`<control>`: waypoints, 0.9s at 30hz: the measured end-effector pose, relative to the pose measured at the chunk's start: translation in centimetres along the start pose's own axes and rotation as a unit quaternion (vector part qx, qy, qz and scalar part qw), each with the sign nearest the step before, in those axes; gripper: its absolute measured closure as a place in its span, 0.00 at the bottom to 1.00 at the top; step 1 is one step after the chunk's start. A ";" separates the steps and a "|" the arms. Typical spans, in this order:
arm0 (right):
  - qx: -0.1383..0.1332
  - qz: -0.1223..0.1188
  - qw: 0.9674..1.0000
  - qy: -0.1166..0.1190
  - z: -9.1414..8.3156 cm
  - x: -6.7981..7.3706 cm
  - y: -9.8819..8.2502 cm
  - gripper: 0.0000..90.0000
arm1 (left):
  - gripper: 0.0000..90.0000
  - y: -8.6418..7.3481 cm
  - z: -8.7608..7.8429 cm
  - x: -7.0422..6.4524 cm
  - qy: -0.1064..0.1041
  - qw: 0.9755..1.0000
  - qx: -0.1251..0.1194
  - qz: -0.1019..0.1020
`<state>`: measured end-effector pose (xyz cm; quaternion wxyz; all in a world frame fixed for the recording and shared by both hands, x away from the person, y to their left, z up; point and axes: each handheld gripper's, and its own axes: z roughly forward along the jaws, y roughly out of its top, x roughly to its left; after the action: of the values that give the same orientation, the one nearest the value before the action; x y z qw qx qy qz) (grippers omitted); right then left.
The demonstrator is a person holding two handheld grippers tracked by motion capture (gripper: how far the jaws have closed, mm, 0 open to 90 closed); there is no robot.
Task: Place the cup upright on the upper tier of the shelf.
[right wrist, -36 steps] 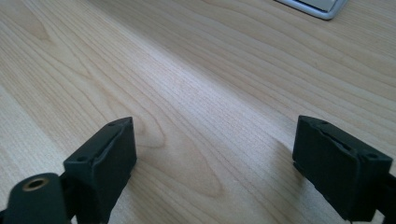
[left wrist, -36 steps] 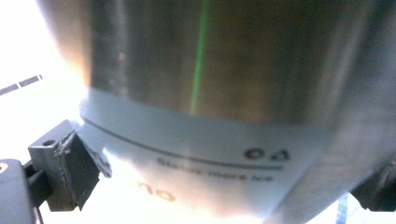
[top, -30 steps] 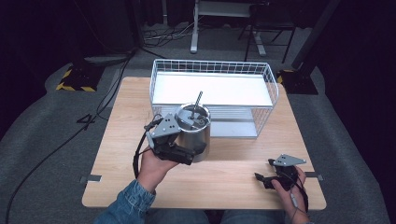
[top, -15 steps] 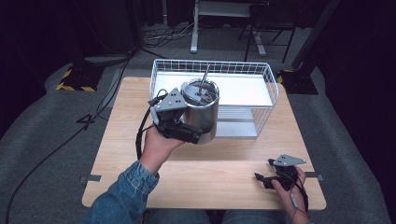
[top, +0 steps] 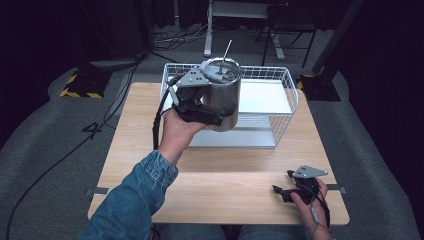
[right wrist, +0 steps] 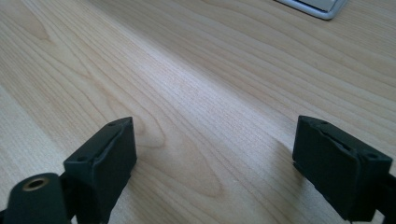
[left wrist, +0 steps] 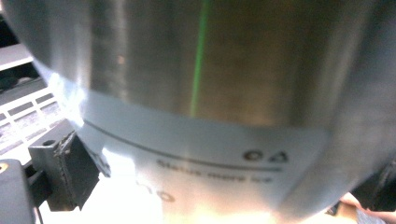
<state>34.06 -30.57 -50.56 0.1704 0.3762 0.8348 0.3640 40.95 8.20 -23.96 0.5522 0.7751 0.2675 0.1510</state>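
A shiny steel canister (top: 222, 95) with a thin metal rod (top: 226, 52) sticking out of its top hangs in the air over the near left part of a white wire basket (top: 286, 102). My left gripper (top: 209, 115) is shut on the canister's side, low on its wall. In the left gripper view the canister (left wrist: 210, 84) is very close, with a white label band, and one black finger (left wrist: 67, 170) presses its left side. My right gripper (top: 283, 192) rests on the wooden table (top: 230, 175) at the near right, open, with bare wood between its fingers (right wrist: 105, 158).
The basket stands at the far middle of the table on a white base (top: 260, 97). Cables (top: 60, 160) trail across the grey floor on the left. A metal stand (top: 240, 20) is behind the table.
My left gripper has lifted the canister off the table and carried it up and away, over the basket's front edge. The right gripper has stayed put.
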 end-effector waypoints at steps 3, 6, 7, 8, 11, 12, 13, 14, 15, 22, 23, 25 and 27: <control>0.000 0.001 1.000 0.000 0.0 0.0 0.0 0.15 | 0.04 0.5 0.6 0.8 0.005 1.000 -0.006 -0.014; 0.000 0.001 1.000 0.001 0.0 0.0 0.0 0.15 | 0.04 0.8 1.3 1.5 0.016 1.000 -0.008 -0.019; 0.000 0.001 1.000 0.001 0.0 0.0 0.0 0.15 | 0.04 1.0 1.5 1.7 0.021 1.000 -0.007 -0.019; 0.000 0.001 1.000 0.001 0.0 0.0 0.0 0.15 | 0.04 1.1 1.8 1.9 0.026 0.999 -0.008 -0.020; -0.001 0.001 1.000 0.004 0.0 0.0 0.0 0.15 | 0.04 1.3 2.5 2.4 0.035 0.999 -0.010 -0.028; -0.001 0.001 1.000 0.004 0.0 0.0 0.0 0.15 | 0.04 1.4 2.8 2.5 0.040 0.999 -0.011 -0.025; -0.001 0.001 1.000 0.004 0.0 0.0 0.0 0.15 | 0.04 1.4 3.0 2.5 0.043 0.999 -0.010 -0.022; -0.001 0.001 1.000 0.004 0.0 0.0 0.0 0.15 | 0.04 1.5 3.2 2.6 0.048 0.999 -0.008 -0.018; -0.001 0.001 1.000 0.004 0.0 0.0 0.0 0.15 | 0.04 1.5 3.5 2.7 0.052 0.999 -0.008 -0.015; -0.001 0.003 1.000 0.004 0.0 0.0 0.0 0.15 | 0.04 2.0 5.3 3.9 0.070 0.997 -0.011 -0.031; -0.002 0.001 1.000 0.003 0.0 0.0 0.0 0.15 | 0.04 2.0 5.6 4.0 0.073 0.997 -0.011 -0.032; -0.002 0.002 1.000 0.004 0.0 0.0 0.0 0.15 | 0.04 2.1 6.1 4.2 0.076 0.997 -0.010 -0.031; -0.001 0.002 1.000 0.004 0.0 0.0 0.0 0.15 | 0.04 2.3 6.7 4.3 0.078 0.997 -0.007 -0.028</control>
<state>34.09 -30.58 -50.56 0.1670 0.3762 0.8342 0.3669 48.54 4.95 -24.41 0.5394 0.7492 0.3299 0.1974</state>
